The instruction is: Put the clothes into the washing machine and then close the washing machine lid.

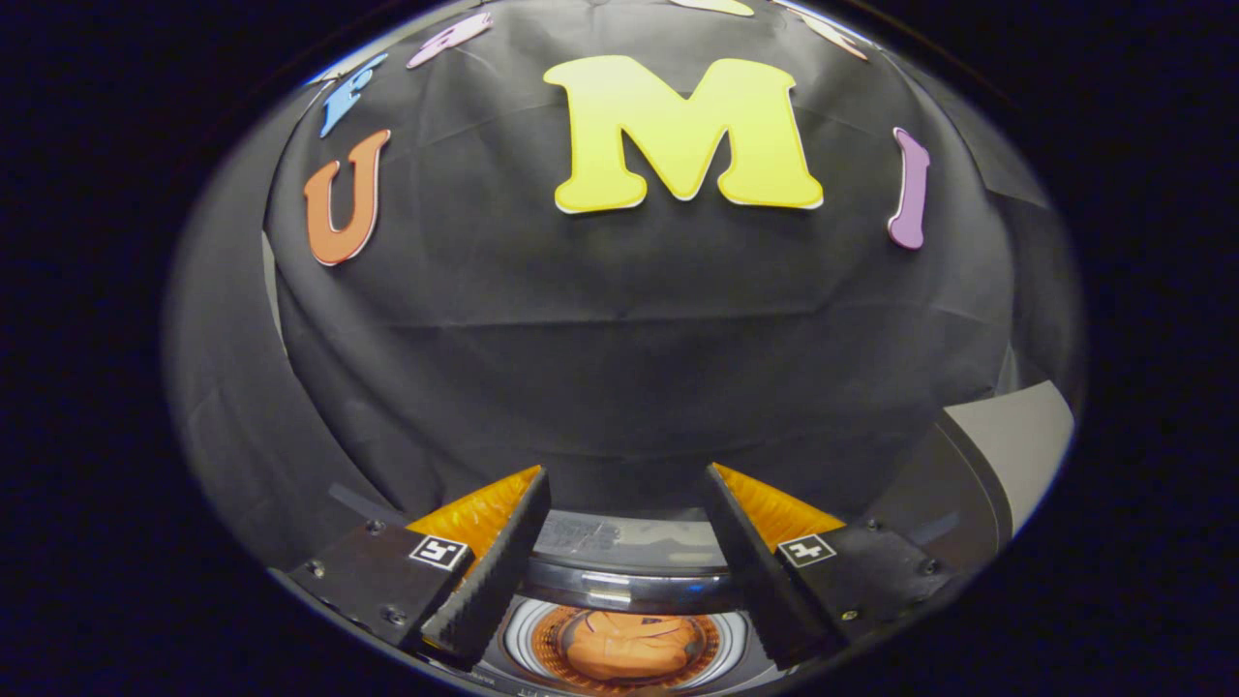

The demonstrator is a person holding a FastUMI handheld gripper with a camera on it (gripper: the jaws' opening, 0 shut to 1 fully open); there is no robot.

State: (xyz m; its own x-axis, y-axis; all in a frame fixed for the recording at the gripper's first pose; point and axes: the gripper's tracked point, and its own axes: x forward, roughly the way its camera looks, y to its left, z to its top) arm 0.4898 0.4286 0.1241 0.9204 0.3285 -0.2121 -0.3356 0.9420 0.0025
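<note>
Tongs: the tongs [627,566] are spread wide with nothing between the fingers; they hang above the washing machine, so a release of the load looks to have been the reason for the gap.
Clothes: an orange bundle of clothes [629,644] lies below and between the fingers, down inside the drum [523,641], apart from both fingers.
Drum: its ribbed pale ring surrounds the cloth on all sides, which suggests the garment sits fully in, not hanging over the rim.
Washing machine: its dark glossy top [629,557] runs just ahead of the fingers.
Lid: the grey curved panel [1007,455] beyond the right finger seems to be the lid, standing raised; I judge it not yet closed.
Step in hand: loading appears finished; the lid remains.
</note>
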